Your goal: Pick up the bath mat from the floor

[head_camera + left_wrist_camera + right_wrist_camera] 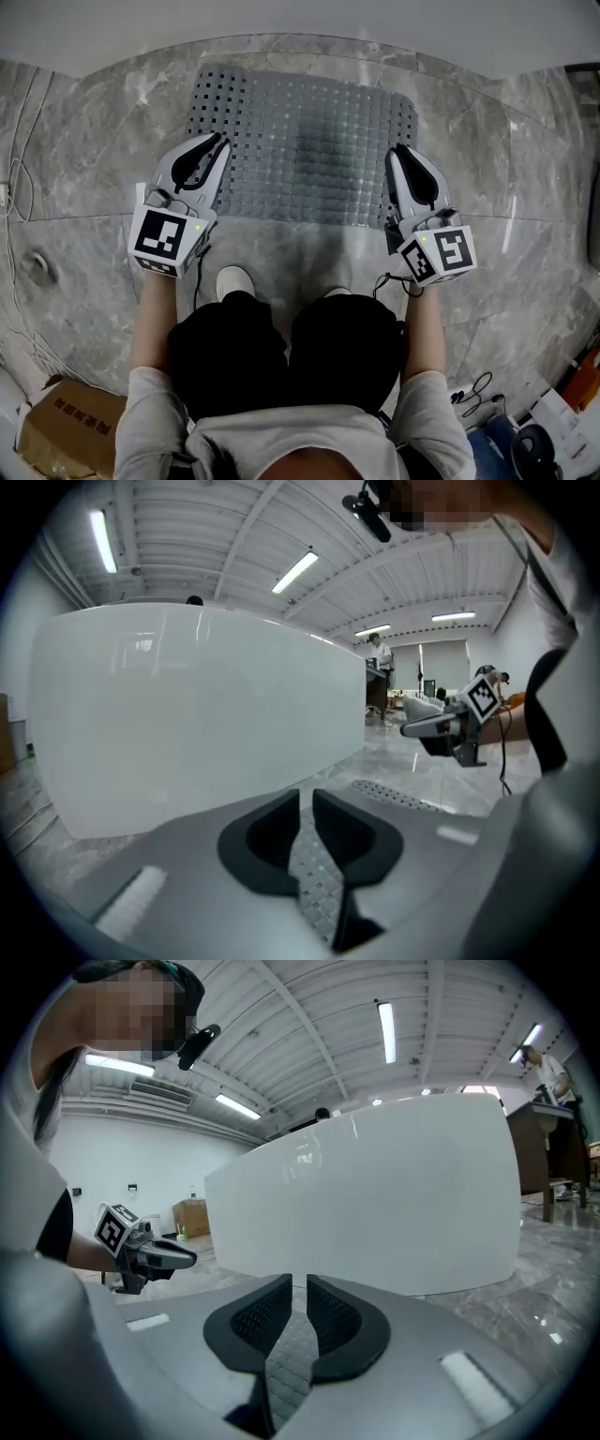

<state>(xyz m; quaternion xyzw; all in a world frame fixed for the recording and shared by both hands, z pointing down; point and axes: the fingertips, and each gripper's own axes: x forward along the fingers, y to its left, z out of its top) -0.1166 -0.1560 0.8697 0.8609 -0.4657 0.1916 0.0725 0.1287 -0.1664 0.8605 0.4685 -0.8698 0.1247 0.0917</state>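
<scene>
- The bath mat (300, 141) lay flat on the floor (84, 159), at 12 o'clock from the person's feet.
- Its far long edge lay just beside the white tub (300, 14).
- The mat's long way ran from 9 o'clock to 3 o'clock, so it had one short end on each side.
- The left gripper (217, 141) was over the 9 o'clock end of the mat, with its tips pointing to about 1 o'clock.
- The right gripper (398, 150) was over the 3 o'clock end, with its tips pointing to about 11 o'clock.
- Both were about as near to the mat as each other, so neither hand had farther to go.
- In the left gripper view the fingers (258, 841) stood a thin crack apart. The mat's little squares showed through the crack, but nothing was pinched.
- In the right gripper view the fingers (248, 1321) were just as narrow, with the mat showing below them and nothing held.
- I think the mat lay below and a bit ahead of both sets of tips, so the next move needs each crack lined up with a short edge.
- I could not tell if any tip touched the mat.
</scene>
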